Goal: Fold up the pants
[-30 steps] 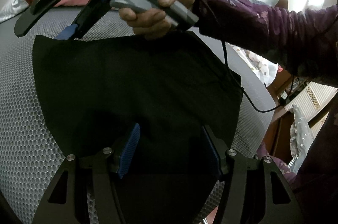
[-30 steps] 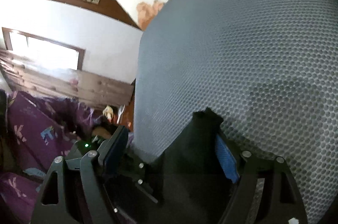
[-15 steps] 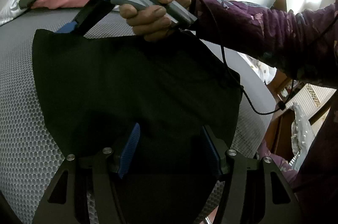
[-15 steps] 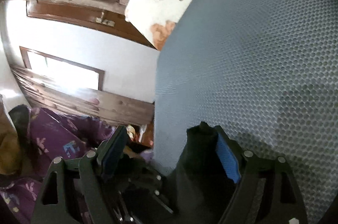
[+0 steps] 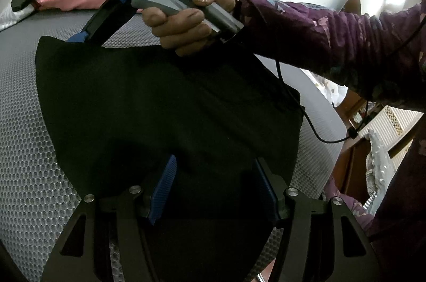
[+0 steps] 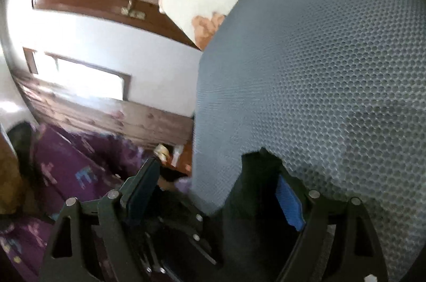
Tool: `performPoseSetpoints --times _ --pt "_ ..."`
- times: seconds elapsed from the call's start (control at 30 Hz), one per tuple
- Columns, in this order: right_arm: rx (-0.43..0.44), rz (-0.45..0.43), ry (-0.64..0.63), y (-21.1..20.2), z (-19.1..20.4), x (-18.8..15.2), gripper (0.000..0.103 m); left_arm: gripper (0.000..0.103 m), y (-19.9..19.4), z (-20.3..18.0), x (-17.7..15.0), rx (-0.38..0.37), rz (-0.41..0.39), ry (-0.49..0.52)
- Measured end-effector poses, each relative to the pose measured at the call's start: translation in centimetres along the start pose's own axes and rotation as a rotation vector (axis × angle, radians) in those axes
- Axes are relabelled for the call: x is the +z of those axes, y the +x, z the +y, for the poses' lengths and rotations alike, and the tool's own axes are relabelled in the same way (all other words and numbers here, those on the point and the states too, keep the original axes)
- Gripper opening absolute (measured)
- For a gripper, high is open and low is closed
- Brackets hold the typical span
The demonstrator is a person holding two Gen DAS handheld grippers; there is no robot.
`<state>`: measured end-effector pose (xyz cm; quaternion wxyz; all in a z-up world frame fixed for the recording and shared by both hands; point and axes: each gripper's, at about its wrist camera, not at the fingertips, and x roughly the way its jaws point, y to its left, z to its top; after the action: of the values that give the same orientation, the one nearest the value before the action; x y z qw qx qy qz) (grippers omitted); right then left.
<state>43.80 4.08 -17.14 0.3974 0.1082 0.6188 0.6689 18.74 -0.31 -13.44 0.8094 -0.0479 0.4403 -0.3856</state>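
Two claws on black pants [image 5: 165,106], folded flat on the mattress [image 5: 24,175]. Left claw [image 5: 213,183] clamps near edge; right claw [image 6: 215,191] spread, jaws just been opening, far corner loose between them.

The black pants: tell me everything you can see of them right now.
The black pants are a dark, matte, soft-looking cloth, folded into a broad flat panel on the grey mesh surface. The near edge lies between the fingers of the left hand-held gripper; whether its pads press the cloth is unclear. The far left corner sits at the right hand-held gripper, whose jaws have just been opening around it. No seams or pockets show.
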Motion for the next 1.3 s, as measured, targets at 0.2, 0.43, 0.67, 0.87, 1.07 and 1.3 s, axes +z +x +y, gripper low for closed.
performPoseSetpoints --times 0.2,0.43,0.67,0.87,1.07,1.3 --pt "0.094 -0.113 0.057 -0.9 -1.2 0.3 0.083 0.060 -0.1 0.0 -0.1 0.002 -0.002 0.004" --pt "0.028 -0.297 0.159 -3.6 -2.3 0.1 0.082 0.060 0.1 -0.6 -0.1 0.021 -0.002 0.024" --pt "-0.164 -0.655 0.231 -11.3 1.8 -8.0 0.084 0.060 0.1 -0.4 0.2 0.018 0.004 0.001" --pt "-0.356 -0.693 0.293 -11.4 5.1 -20.2 0.083 0.061 -0.4 0.9 0.3 -0.037 -0.006 -0.105" --pt "-0.434 -0.996 0.490 -15.1 6.4 -32.9 0.085 0.061 -2.2 1.1 0.8 0.016 -0.017 -0.167" --pt "-0.636 -0.884 0.482 -13.5 7.2 -35.3 0.085 0.061 -7.6 5.1 1.4 0.077 -0.121 -0.401"
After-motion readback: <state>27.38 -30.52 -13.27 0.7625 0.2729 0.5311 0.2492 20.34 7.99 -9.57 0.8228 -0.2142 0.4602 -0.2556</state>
